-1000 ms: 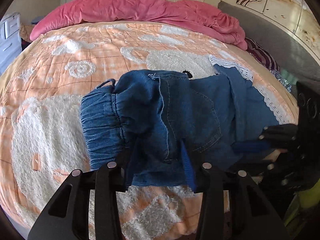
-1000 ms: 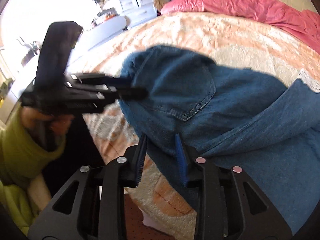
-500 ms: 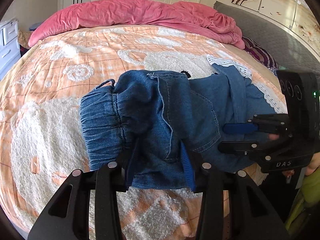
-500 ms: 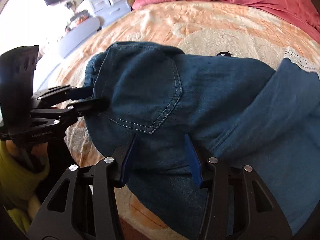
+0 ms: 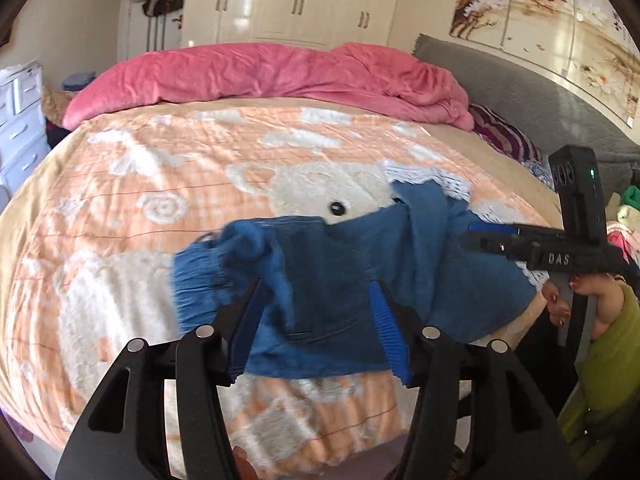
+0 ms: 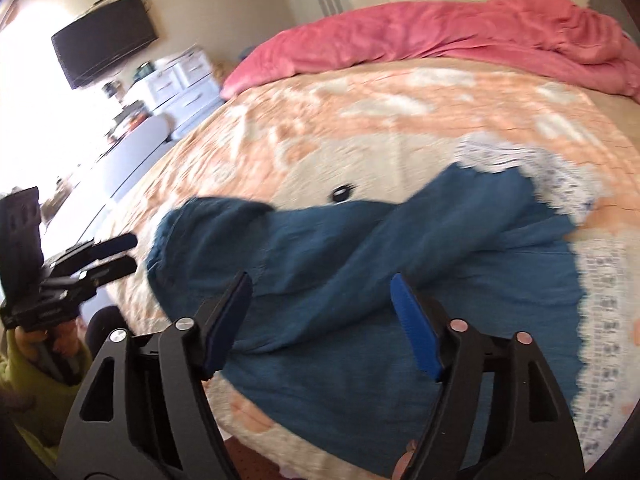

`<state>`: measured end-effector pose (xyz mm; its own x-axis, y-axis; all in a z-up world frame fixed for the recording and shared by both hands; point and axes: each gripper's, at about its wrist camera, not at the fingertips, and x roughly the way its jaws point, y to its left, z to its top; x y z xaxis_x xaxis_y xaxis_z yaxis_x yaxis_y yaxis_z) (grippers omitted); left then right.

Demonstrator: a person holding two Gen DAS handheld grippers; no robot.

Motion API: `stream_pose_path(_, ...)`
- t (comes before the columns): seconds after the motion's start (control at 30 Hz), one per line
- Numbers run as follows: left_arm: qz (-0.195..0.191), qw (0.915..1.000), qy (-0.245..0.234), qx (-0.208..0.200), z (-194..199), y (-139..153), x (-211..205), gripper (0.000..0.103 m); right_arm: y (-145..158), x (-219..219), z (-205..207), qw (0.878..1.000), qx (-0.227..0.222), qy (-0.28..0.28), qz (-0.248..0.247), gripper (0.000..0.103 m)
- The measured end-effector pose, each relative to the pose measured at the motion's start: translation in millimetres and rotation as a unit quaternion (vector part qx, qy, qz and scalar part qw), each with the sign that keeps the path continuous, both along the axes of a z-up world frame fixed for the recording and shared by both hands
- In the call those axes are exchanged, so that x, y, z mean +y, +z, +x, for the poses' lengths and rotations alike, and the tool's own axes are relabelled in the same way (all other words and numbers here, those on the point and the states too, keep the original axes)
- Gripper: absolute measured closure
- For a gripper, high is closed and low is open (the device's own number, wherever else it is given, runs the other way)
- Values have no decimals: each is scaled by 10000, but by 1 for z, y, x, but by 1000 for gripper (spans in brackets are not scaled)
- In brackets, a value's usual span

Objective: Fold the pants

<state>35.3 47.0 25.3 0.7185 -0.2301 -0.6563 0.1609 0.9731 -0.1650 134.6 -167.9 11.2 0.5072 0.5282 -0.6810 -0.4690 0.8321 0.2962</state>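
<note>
Blue denim pants (image 5: 328,280) with white lace hems lie crumpled near the front edge of the bed, waistband to the left; they also show in the right wrist view (image 6: 360,264). My left gripper (image 5: 316,320) is open, its fingers on either side of the pants' near edge, above the cloth. My right gripper (image 6: 324,316) is open and empty above the pants. The right gripper shows at the right in the left wrist view (image 5: 472,236). The left gripper shows at the left in the right wrist view (image 6: 128,252).
The bed carries an orange and white fuzzy blanket (image 5: 168,184) and a pink duvet (image 5: 280,76) bunched at the far side. A grey headboard (image 5: 540,112) runs along the right. White drawers (image 6: 184,80) and a wall television (image 6: 104,54) stand to the left.
Both grippers have opened, let go of the pants and pulled back and up. The pants have dropped onto the blanket.
</note>
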Motion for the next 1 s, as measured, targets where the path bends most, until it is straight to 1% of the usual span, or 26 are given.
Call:
stream_pose_path(0.07, -66, 9998, -199, 39, 6, 1, -14, 49, 3, -10, 4, 9999, -28, -162, -29, 30)
stream_pose_path(0.17, -166, 9983, -552, 104, 14, -1, -37, 49, 4, -24, 5, 9992, -63, -380, -66, 26)
stream_pose_path(0.33, -331, 9926, -1070, 473, 45, -17, -74, 49, 4, -37, 10, 9982, -38, -590, -32, 22)
stream_pose_path(0.43, -505, 9879, -1282, 708, 62, -29, -91, 52, 6, -41, 14, 9982, -78, -592, -59, 22)
stream_pose_path(0.5, -570, 9860, -1332, 825, 69, -36, -98, 56, 7, -41, 18, 9980, -115, -611, -124, 22)
stream_pose_path(0.57, -655, 9839, -1365, 954, 80, -43, -105, 57, 7, -41, 25, 9979, -106, -605, -199, 22)
stream_pose_path(0.67, -533, 9847, -1256, 1084, 94, -52, -111, 57, 7, -38, 40, 9977, -109, -575, -332, 22)
stream_pose_path(0.77, -597, 9826, -1194, 1294, 109, -63, -113, 58, 8, -33, 54, 9975, -124, -542, -435, 22)
stream_pose_path(0.8, -685, 9808, -1188, 1387, 113, -68, -113, 60, 9, -31, 58, 9976, -143, -514, -452, 22)
stream_pose_path(0.83, -785, 9791, -1149, 1482, 117, -73, -113, 65, 9, -28, 64, 9975, -158, -487, -481, 22)
stream_pose_path(0.9, -864, 9785, -1178, 1455, 121, -76, -115, 74, 7, -24, 75, 9969, -149, -476, -601, 22)
stream_pose_path(0.93, -910, 9778, -1230, 1433, 121, -77, -117, 87, 5, -22, 83, 9967, -129, -458, -661, 22)
stream_pose_path(0.97, -1013, 9762, -1293, 1413, 120, -77, -119, 92, 2, -19, 91, 9961, -77, -460, -742, 22)
stream_pose_path(1.0, -1089, 9749, -1354, 1392, 119, -77, -120, 94, 0, -16, 100, 9959, -24, -422, -803, 22)
